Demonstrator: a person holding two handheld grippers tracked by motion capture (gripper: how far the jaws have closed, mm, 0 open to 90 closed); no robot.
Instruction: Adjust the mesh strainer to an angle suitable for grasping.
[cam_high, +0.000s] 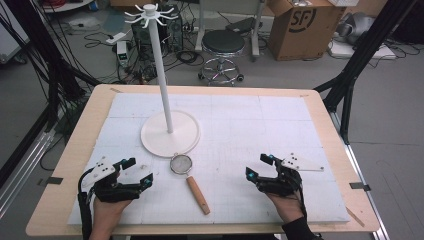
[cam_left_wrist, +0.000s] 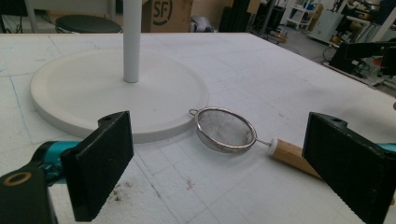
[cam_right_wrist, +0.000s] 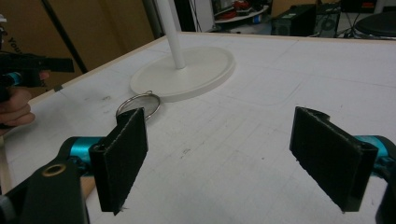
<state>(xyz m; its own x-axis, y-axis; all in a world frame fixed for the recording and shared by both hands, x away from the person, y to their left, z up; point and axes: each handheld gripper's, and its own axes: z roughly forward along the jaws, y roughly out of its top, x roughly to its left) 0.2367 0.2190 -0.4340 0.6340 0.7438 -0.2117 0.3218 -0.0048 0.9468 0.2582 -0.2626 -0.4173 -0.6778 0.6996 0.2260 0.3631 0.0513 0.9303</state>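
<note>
A small metal mesh strainer (cam_high: 181, 164) with a wooden handle (cam_high: 198, 195) lies on the white mat, its bowl just in front of the round base (cam_high: 170, 134) of a white hook stand (cam_high: 161, 65). My left gripper (cam_high: 138, 171) rests open at the near left, left of the strainer. My right gripper (cam_high: 260, 166) rests open at the near right. In the left gripper view the strainer (cam_left_wrist: 224, 130) lies ahead between the jaws, its handle (cam_left_wrist: 292, 156) running behind the right jaw. In the right gripper view the strainer's rim (cam_right_wrist: 140, 103) peeks over the left jaw.
The white mat (cam_high: 260, 125) covers most of the wooden table (cam_high: 80, 130). Behind the table stand a stool (cam_high: 223, 47), a cardboard box (cam_high: 305, 25) and cables on the floor. Black frame legs (cam_high: 350, 85) flank the table.
</note>
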